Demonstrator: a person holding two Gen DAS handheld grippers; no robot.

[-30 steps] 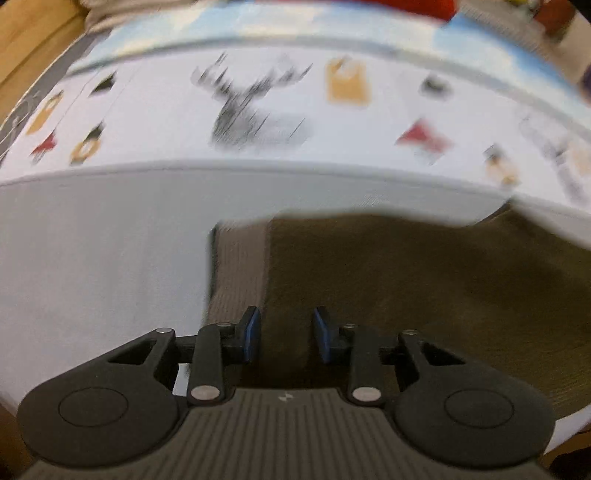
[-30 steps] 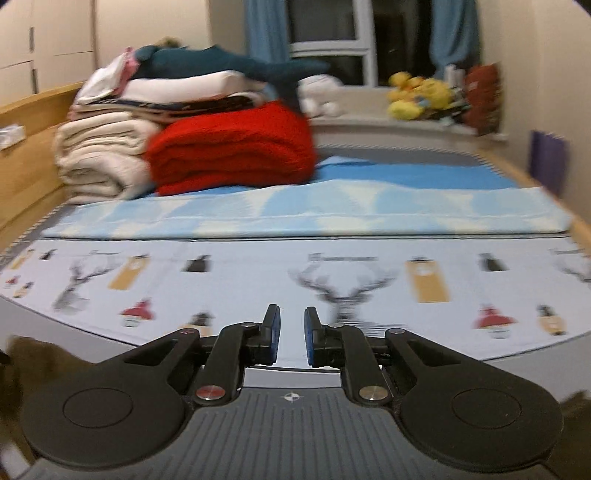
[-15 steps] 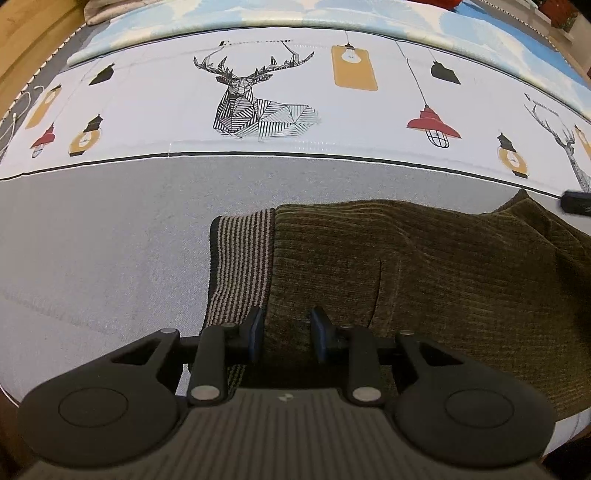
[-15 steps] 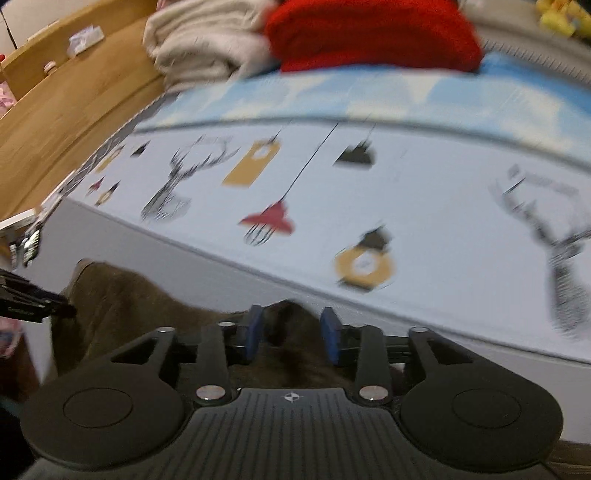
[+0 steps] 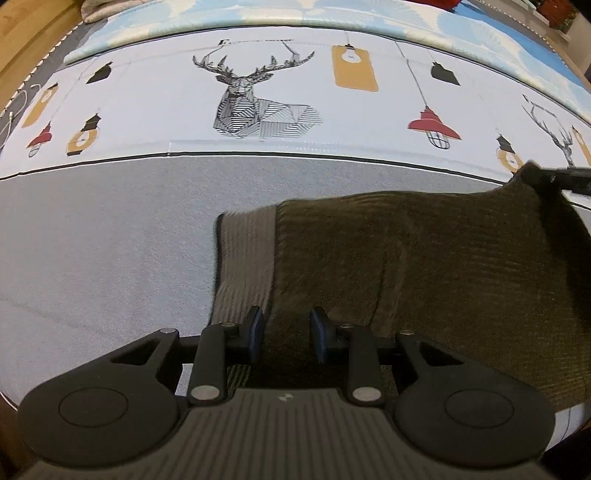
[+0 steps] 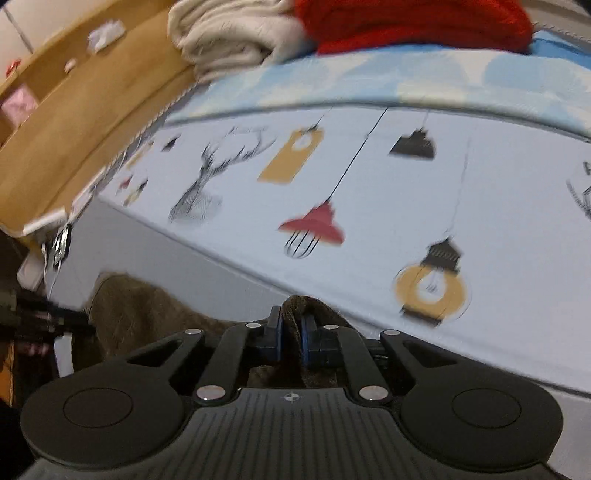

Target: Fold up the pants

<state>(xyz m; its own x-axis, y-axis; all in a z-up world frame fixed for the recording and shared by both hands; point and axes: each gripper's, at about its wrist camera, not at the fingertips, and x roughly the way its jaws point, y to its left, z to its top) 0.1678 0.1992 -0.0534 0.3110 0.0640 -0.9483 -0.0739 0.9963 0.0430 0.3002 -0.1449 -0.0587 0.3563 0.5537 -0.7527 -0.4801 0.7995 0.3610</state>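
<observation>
Dark olive corduroy pants (image 5: 424, 266) lie on the grey band of the bed sheet (image 5: 110, 240), their striped waistband lining (image 5: 243, 266) turned out at the left. My left gripper (image 5: 286, 332) points steeply down at the waist edge, jaws partly apart with fabric filling the gap. My right gripper (image 6: 291, 332) is closing on a raised fold of the pants (image 6: 147, 310), and its pads pinch the cloth. In the left wrist view the right gripper's dark fingertip (image 5: 569, 173) sits at the pants' far right corner.
The sheet beyond is printed with deer (image 5: 258, 103) and lamps. Further back are a blue-and-white blanket (image 6: 332, 85), a folded red blanket (image 6: 406, 22) and cream blankets (image 6: 229, 40). A wooden bed frame (image 6: 81, 122) runs along the left.
The right gripper swung down from facing across the bed to the pants, opened, then closed on a fold at their edge. The left gripper stayed where it was.
</observation>
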